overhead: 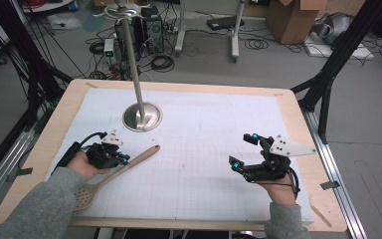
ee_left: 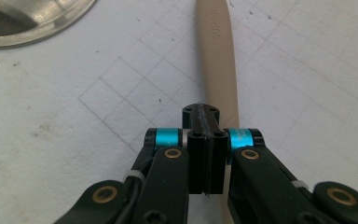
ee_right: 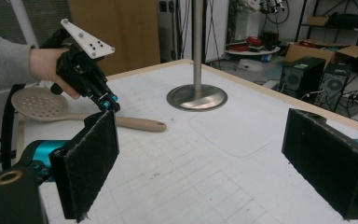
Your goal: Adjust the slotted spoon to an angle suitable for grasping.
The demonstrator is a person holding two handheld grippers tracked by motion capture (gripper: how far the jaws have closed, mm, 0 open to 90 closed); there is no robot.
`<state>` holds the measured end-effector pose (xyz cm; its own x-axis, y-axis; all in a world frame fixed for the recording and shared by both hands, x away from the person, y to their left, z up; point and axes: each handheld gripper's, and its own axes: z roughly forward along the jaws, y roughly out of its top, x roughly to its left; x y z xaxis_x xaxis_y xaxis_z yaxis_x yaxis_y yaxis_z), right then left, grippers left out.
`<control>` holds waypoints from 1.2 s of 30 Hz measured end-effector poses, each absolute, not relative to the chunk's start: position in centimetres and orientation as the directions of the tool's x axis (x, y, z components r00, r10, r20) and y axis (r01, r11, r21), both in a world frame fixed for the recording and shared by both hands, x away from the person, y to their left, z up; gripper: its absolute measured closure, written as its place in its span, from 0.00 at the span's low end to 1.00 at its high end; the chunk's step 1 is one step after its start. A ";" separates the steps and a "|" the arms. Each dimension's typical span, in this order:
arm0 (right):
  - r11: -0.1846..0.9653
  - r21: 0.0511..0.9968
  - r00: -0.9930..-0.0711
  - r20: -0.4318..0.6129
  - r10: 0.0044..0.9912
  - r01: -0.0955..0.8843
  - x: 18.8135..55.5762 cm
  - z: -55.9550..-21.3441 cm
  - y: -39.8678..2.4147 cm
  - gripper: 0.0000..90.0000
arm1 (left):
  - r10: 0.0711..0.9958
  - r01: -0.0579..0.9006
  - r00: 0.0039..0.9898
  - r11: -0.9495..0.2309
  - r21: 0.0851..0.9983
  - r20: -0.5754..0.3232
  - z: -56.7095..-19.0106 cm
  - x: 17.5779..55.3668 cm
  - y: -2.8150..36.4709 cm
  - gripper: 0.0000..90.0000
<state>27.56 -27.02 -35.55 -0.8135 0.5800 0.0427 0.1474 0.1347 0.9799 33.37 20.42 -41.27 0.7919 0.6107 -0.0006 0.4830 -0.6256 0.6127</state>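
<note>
Wooden bench (overhead: 54, 129) carried white gridded mat (overhead: 204, 149). Beige slotted wooden spoon (overhead: 110, 174) lay flat on mat, near round steel stand base (overhead: 142, 117). Left gripper (overhead: 124, 158) jaws pressed together, directly above spoon handle. Right gripper (overhead: 242, 151) jaws spread wide, empty, well apart from spoon.

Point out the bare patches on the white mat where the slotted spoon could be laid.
Most open: the middle of the white mat, between the slotted spoon and the right gripper. Also free: the far right stretch beyond the metal stand base. Crowded: the near left corner, where the left gripper is shut over the spoon's handle.
</note>
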 end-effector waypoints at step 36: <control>0.137 0.979 -0.811 0.041 0.583 0.148 27.6 -35.7 -27.2 0.11 | 0.441 0.332 0.897 -0.706 0.626 0.020 -39.1 29.7 22.4 0.81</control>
<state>27.64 -27.19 -35.66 -0.8111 0.5835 0.0411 0.1482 0.1370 0.9794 29.66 22.39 -39.15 0.8975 0.4406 0.0203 0.3323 -0.7056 0.6258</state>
